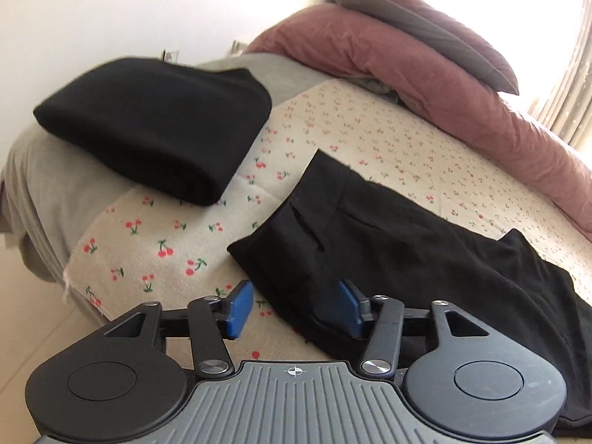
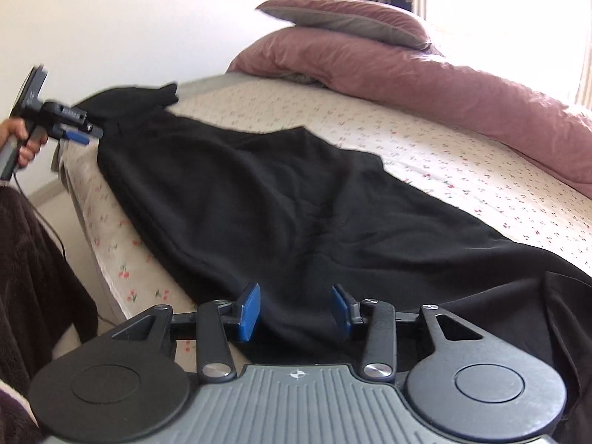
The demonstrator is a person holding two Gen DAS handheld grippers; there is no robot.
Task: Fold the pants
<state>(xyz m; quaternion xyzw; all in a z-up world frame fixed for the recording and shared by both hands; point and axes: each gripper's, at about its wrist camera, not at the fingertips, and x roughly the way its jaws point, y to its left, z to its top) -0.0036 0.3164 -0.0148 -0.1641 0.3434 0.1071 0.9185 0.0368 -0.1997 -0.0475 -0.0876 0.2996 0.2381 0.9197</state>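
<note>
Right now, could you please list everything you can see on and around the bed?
Unfolded black fabric pants: one, black, spread along the bed's near edge.
Folded black garment: one, black, at the bed's corner.
Cherry-print cream bedsheet: one, cream with red cherries, covering the mattress.
Grey blanket: one, grey, draped over the bed's corner.
Dusty-pink quilt: one, pink, bunched at the far side.
Pink-and-grey pillow: one, atop the quilt.
Left tool: blue pads, open, over the pants' waist end.
Right tool: blue pads, open, over the pants.

Low wrist views, shared pants (image 1: 388,229)
</note>
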